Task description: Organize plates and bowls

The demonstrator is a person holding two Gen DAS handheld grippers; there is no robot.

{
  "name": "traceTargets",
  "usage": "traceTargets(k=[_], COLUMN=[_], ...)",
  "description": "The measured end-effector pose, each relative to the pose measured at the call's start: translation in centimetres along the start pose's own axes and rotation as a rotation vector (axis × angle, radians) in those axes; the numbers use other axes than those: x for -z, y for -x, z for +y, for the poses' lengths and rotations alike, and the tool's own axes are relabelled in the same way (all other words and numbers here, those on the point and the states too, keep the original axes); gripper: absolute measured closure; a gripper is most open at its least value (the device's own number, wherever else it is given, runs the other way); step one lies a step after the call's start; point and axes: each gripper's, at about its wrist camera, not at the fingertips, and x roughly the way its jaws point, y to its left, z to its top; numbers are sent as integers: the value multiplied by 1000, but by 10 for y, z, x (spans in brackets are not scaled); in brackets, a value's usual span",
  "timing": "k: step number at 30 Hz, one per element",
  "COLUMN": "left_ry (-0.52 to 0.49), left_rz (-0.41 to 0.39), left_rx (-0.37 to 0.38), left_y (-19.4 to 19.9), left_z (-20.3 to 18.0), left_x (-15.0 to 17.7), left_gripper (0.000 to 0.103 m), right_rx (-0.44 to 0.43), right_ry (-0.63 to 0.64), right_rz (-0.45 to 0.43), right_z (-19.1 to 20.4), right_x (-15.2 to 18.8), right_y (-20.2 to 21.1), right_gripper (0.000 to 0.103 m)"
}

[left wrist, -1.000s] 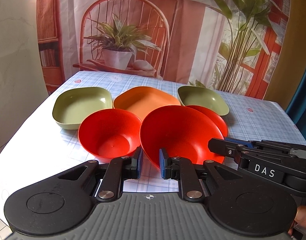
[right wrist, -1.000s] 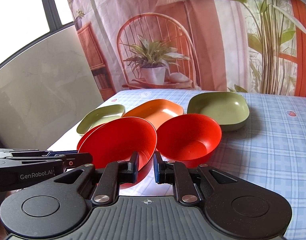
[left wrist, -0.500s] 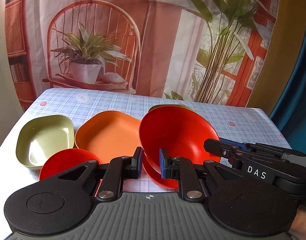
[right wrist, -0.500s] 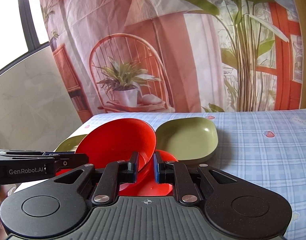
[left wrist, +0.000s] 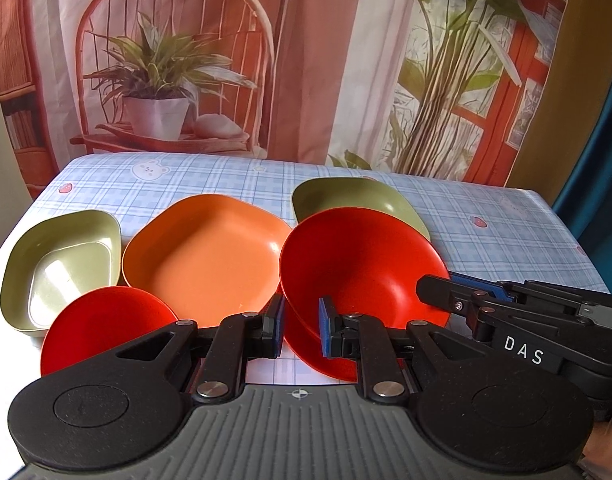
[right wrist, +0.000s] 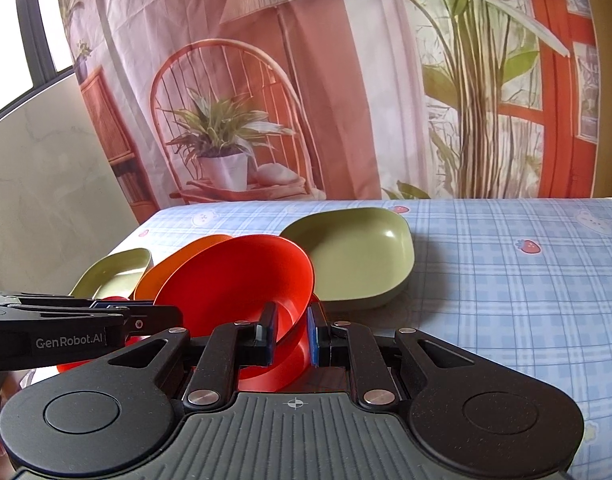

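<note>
A large red bowl [left wrist: 366,268] hangs tilted between both grippers. My left gripper [left wrist: 302,328] is shut on its near rim, and my right gripper [left wrist: 434,288] clamps its right rim from the side. In the right wrist view the right gripper [right wrist: 291,334] pinches the same red bowl [right wrist: 234,280], with the left gripper [right wrist: 162,316] reaching in from the left. Directly under the held bowl sits a second red bowl [left wrist: 306,354], partly hidden; whether they touch I cannot tell. A third red bowl [left wrist: 106,324] stands at the near left.
An orange plate [left wrist: 206,252] lies in the middle of the checked tablecloth [left wrist: 486,216]. A green dish [left wrist: 62,264] sits at the left, another green dish [left wrist: 358,200] behind the held bowl. A printed backdrop hangs behind the table. Bare cloth spreads to the right [right wrist: 506,280].
Both grippers carried the red bowl to the right, away from the left red bowl, and lowered it over the other red bowl. The grips stayed the same.
</note>
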Motion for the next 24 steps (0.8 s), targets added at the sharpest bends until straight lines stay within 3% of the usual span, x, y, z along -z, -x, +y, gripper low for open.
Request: traceTargets(k=[24], left_ry=[-40], left_rz=[47], left_rx=[-33], left_y=[-18], left_z=[-2], left_x=[1], left_gripper=[83], right_rx=[17], right_ry=[9], right_rz=[49], right_z=[-5], right_x=[7], right_y=[-11], right_gripper=[88])
